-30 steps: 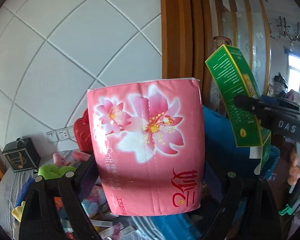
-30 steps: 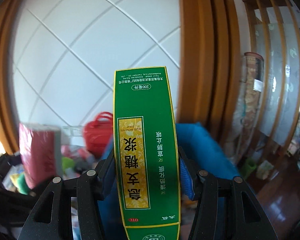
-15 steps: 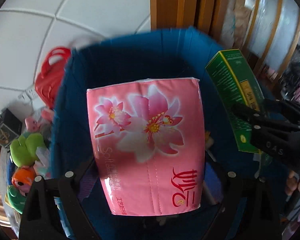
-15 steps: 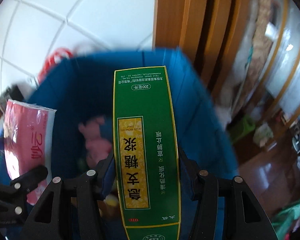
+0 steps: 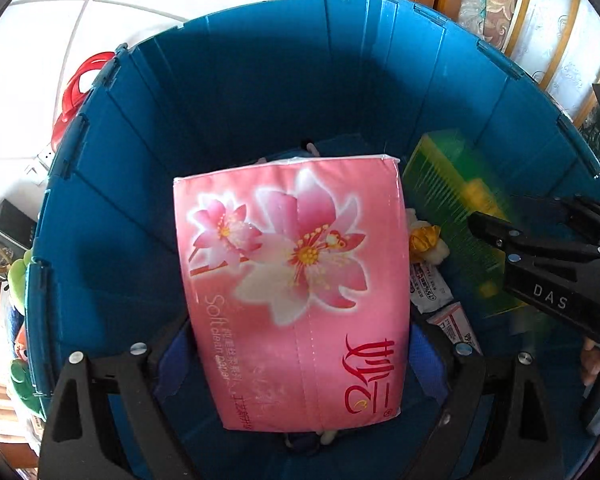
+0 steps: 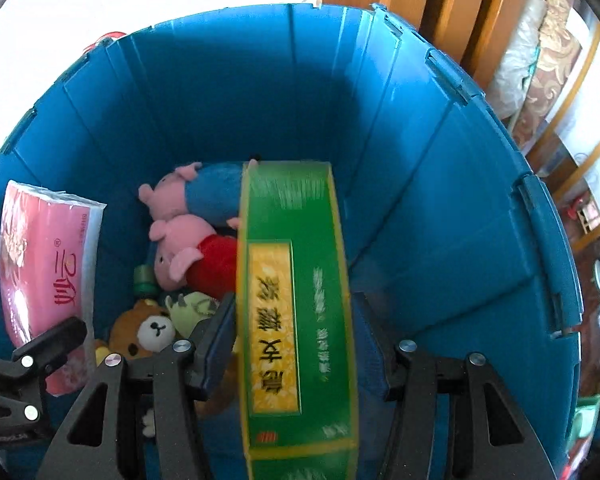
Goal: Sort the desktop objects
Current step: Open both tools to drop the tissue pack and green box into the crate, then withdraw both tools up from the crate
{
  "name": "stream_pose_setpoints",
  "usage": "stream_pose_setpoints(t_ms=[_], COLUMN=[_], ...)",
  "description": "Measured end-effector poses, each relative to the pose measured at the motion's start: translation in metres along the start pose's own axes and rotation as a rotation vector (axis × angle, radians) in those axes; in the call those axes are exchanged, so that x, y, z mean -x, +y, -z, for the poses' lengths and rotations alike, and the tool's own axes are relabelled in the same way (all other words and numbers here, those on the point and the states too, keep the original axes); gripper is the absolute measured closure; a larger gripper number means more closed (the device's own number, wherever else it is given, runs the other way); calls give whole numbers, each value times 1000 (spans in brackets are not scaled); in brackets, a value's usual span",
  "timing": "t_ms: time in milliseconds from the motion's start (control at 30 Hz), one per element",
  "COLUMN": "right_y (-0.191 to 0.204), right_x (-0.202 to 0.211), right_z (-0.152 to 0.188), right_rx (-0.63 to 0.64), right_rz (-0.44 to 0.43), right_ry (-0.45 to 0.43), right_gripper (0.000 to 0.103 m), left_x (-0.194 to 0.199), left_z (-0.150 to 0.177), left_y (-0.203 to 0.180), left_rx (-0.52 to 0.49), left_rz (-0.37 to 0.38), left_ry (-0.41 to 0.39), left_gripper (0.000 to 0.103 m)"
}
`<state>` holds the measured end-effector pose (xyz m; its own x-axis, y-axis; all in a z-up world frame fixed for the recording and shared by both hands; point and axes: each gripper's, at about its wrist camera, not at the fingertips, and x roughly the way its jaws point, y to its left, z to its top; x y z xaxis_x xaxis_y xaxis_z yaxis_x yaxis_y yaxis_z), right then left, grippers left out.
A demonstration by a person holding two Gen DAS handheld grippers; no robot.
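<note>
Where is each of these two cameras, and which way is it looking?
Left wrist: rides on the left gripper, looking down into the blue bin past the pink tissue pack it holds; the right gripper and fingertips of a hand show.
Right wrist: rides on the right gripper, looking down into the same bin along its green box; the left gripper shows.
Shared: bin, pack, box.

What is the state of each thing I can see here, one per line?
Tissue pack: held in the left claw, over the bin.
Green box: blurred; between the right claw's pads, grip not certain.
Blue bin: open, partly filled.
Plush pigs: lying in the bin.
Plush bear: lying in the bin.
</note>
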<state>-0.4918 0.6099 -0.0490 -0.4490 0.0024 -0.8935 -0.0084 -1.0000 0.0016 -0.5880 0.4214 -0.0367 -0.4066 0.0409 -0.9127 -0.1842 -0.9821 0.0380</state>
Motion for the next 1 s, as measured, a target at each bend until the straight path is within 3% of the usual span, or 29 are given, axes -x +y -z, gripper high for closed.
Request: stream_pose_setpoints(t_ms=[67, 133, 233, 600, 733, 1000], right_y=[0, 2, 1, 4, 3, 3], right_x=[3, -5, 1, 35, 53, 100], right_z=[-3, -5, -6, -7, -5, 12], right_rx=[-2, -4, -8, 26, 39, 66], right_rz=[9, 2, -11, -41, -43, -62], right_ry=[-1, -2, -22, -113, -152, -256], right_gripper=[41, 22, 17, 7, 4, 1], left_x=[1, 2, 5, 30, 48, 89], left_z=[-1, -1, 0, 12, 12, 33], left_y=[1, 1, 1, 7, 8, 6], left_rx=[6, 7, 4, 9, 6, 18], left_rz=[-1, -1, -3, -9, 11, -55], left_ry=[-2, -6, -14, -65, -108, -211], left_gripper=[11, 11, 11, 10, 0, 0])
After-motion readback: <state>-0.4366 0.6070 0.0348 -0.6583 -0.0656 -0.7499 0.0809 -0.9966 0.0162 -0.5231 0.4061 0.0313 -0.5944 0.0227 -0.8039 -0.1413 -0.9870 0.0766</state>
